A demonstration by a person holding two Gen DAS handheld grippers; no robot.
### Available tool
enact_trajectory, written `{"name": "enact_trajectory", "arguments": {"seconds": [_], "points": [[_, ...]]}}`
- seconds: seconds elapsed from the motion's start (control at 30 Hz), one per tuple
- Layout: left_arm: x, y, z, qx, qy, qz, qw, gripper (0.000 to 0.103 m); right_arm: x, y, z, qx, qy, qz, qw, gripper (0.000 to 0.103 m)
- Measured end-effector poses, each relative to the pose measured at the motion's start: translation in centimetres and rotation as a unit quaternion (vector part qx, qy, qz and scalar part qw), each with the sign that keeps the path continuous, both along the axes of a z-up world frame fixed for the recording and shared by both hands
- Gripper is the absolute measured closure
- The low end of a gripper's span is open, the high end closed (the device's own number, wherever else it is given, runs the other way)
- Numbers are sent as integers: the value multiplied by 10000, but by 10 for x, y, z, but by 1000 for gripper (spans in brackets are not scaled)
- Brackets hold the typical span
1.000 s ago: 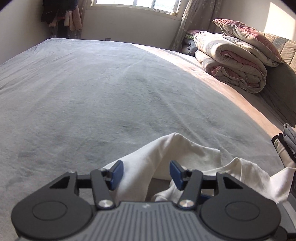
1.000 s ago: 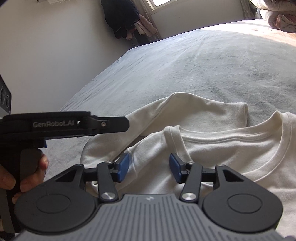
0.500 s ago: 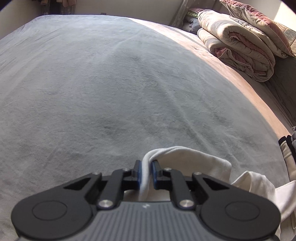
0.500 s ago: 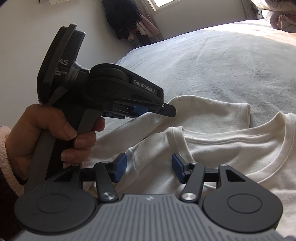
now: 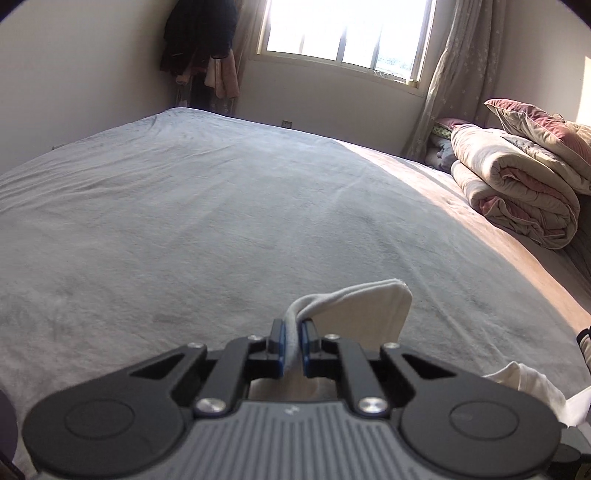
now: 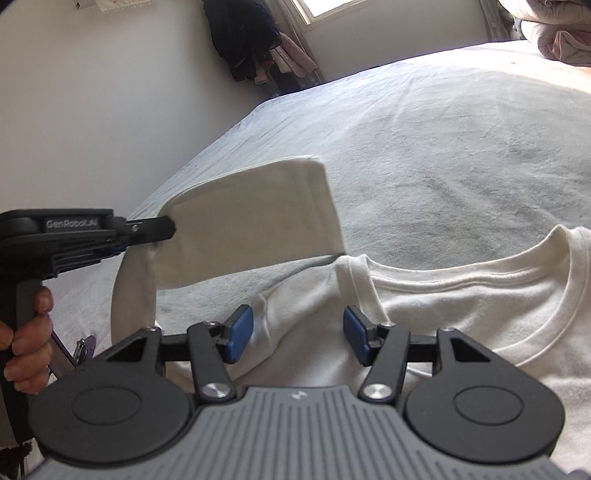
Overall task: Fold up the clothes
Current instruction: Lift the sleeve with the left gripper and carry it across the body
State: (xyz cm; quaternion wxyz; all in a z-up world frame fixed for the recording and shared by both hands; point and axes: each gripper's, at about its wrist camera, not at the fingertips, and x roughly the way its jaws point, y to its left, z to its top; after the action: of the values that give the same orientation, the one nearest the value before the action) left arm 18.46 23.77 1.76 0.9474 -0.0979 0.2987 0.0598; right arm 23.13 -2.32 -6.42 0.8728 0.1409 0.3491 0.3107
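A white T-shirt (image 6: 461, 295) lies on the grey bedspread (image 6: 424, 129), collar toward the far side. My left gripper (image 5: 291, 349) is shut on the shirt's sleeve (image 5: 369, 310), which sticks up between its blue pads. In the right wrist view the left gripper (image 6: 162, 229) holds that sleeve (image 6: 251, 221) lifted off the bed at the left. My right gripper (image 6: 297, 334) hovers open over the shirt's shoulder, fabric lying below its pads but not pinched.
A folded quilt and pillows (image 5: 517, 184) are stacked at the bed's far right. Dark clothes hang in the corner (image 5: 199, 44) beside a bright window (image 5: 347, 33). A hand (image 6: 26, 339) grips the left gripper's handle. Wide bare bedspread (image 5: 184, 221) stretches ahead.
The left gripper closed on the sleeve and lifted it off the bed, pulling it out to the left. The right gripper stayed in place over the shoulder.
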Motion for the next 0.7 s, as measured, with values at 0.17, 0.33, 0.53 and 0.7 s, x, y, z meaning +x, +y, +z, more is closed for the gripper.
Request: {"name": "enact_trajectory", "arguments": {"seconds": [0.17, 0.33, 0.53, 0.7], "points": [[-32, 27, -11, 257, 88, 567, 9980, 94, 2, 1, 1, -29, -26, -10, 10000, 44], [-52, 42, -28, 498, 373, 942, 9936, 94, 0, 3, 1, -91, -71, 21, 9999, 42], [-65, 60, -39, 554, 878, 1175, 9876, 79, 0, 4, 0, -61, -59, 30, 10000, 41], [-55, 73, -32, 183, 872, 1232, 9884, 60, -1, 4, 3, -38, -89, 71, 9999, 41]]}}
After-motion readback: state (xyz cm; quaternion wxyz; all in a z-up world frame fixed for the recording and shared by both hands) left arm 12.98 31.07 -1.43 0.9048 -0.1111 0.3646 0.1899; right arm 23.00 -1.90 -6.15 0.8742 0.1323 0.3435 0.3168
